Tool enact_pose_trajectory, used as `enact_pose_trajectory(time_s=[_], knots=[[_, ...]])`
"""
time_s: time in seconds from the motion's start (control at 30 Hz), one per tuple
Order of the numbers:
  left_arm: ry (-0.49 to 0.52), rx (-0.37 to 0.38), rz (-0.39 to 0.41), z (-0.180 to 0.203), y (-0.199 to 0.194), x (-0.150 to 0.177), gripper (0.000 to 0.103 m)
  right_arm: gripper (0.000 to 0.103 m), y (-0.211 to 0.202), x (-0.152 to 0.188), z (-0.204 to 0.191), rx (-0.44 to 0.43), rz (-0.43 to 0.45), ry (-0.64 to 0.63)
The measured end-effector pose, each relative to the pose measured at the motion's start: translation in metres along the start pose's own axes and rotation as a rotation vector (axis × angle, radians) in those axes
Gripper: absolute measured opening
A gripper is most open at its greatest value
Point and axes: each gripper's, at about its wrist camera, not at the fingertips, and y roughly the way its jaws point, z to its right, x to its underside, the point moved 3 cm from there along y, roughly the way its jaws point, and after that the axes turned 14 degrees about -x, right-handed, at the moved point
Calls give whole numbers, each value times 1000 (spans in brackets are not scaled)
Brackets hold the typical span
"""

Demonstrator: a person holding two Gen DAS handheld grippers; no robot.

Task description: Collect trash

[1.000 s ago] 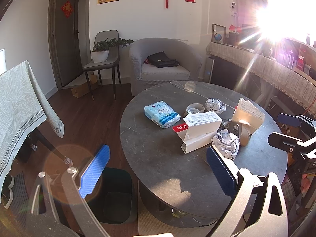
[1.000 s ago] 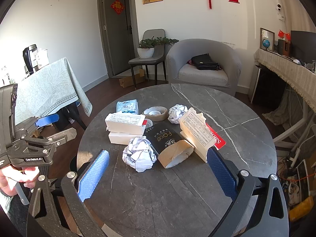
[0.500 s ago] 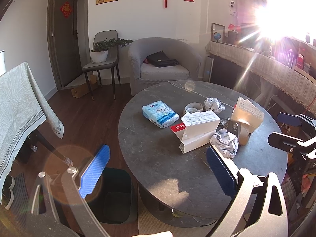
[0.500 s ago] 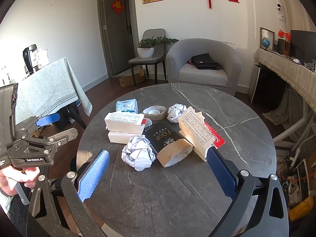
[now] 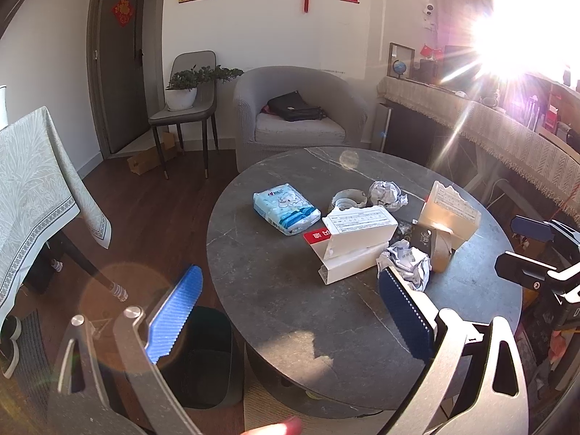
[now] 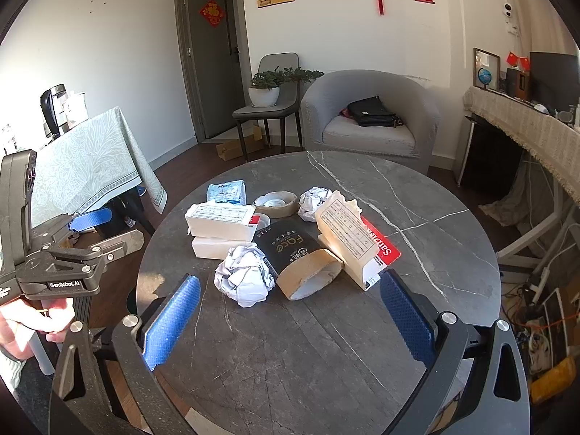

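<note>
Nothing is binned yet: both our claws, left [image 5: 286,311] and right [image 6: 288,320], gape wide and empty over the surface [image 6: 290,362], trash [image 6: 244,275] untouched mid-surface.

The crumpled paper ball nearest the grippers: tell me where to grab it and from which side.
Pinch the paper ball across its middle, coming from above and the near table edge with the right gripper. It is rounded and squashy, its near side is free, and the black pouch crowds its right.

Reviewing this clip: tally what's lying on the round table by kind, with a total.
Crumpled paper balls: 2
White boxes: 2
Tissue packs: 1
Tape rolls: 1
Black pouches: 1
Total: 7
</note>
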Motion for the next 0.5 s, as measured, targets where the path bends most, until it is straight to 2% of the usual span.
enact_pose_trajectory(time_s=[0.27, 0.5], knots=[[3, 2, 7, 2, 1, -1, 100, 100, -2, 1, 2, -3, 0, 1], [19, 34, 21, 1, 0, -1, 99, 100, -3, 1, 4, -20, -9, 22]])
